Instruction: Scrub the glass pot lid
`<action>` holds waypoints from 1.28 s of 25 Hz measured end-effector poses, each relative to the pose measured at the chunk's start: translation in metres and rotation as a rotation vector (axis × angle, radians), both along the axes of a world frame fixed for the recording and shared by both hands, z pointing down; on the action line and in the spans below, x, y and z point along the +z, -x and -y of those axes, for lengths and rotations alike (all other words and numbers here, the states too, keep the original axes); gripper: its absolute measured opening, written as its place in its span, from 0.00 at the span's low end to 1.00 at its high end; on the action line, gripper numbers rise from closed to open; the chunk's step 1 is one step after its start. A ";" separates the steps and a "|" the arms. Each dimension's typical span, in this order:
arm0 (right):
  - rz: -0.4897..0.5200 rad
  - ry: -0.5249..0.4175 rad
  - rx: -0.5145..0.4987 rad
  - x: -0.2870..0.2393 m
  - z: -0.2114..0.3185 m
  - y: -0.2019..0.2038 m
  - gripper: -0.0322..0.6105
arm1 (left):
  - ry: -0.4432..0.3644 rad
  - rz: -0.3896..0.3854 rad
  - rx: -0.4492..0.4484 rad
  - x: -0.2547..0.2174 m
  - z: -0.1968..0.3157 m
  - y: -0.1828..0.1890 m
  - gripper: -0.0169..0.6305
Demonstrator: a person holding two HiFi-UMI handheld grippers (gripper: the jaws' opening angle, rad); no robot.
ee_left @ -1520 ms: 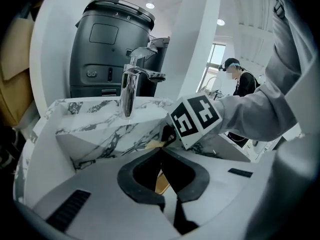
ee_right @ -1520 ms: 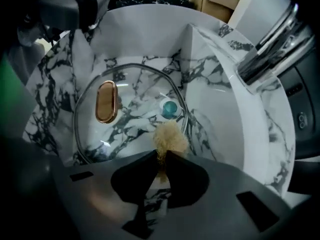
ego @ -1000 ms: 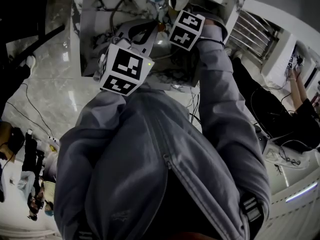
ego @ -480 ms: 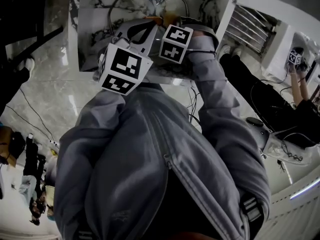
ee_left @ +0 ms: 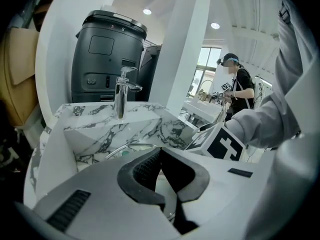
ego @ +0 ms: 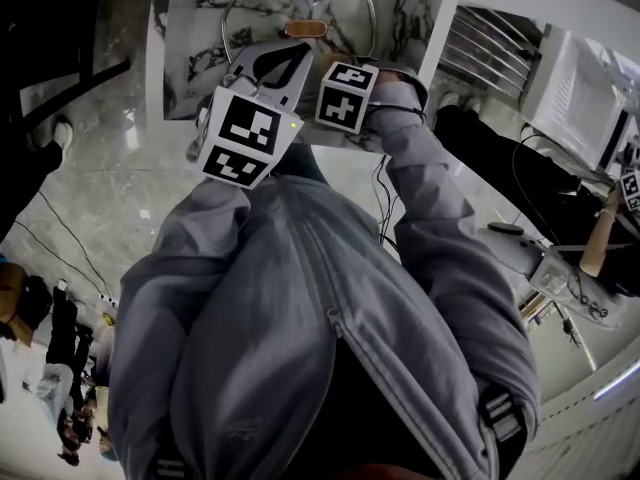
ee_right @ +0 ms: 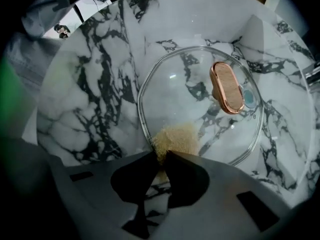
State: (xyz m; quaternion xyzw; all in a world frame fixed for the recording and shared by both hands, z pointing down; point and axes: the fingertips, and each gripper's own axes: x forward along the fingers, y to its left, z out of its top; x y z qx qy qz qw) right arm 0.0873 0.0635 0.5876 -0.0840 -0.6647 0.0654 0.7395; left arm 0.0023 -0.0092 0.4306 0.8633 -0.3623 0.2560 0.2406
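Note:
The glass pot lid (ee_right: 200, 104) lies in the marble sink (ee_right: 90, 84), its copper handle (ee_right: 227, 86) facing up. My right gripper (ee_right: 162, 156) is shut on a tan sponge (ee_right: 175, 139), which hangs over the lid's near rim; I cannot tell whether it touches the glass. In the head view the lid's handle (ego: 305, 28) shows beyond both marker cubes, the right gripper's cube (ego: 347, 95) close beside the left one. My left gripper (ee_left: 160, 150) is shut on nothing and is held above the sink's near side, with the lid's rim (ee_left: 125, 148) just past its jaws.
A chrome faucet (ee_left: 122, 91) stands at the sink's far edge, with a black appliance (ee_left: 107, 54) behind it. The teal drain (ee_right: 248, 98) shows through the glass. A person (ee_left: 240, 89) stands in the background. Another person (ego: 590, 238) sits at the right.
In the head view the right gripper's cube has slid down and left, closer to the left cube. The lid's copper handle, hidden before, now shows. The left gripper has shifted only slightly.

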 end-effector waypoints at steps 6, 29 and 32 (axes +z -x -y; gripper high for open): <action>0.044 -0.031 0.086 -0.048 -0.020 0.002 0.14 | -0.044 0.006 0.015 -0.033 -0.024 0.003 0.05; 0.720 -1.040 0.632 -0.401 0.014 -0.009 0.14 | -0.406 -0.088 -0.062 -0.242 -0.069 0.009 0.05; 0.898 -1.200 0.739 -0.445 0.009 -0.018 0.14 | -0.529 -0.113 -0.132 -0.274 -0.070 0.015 0.05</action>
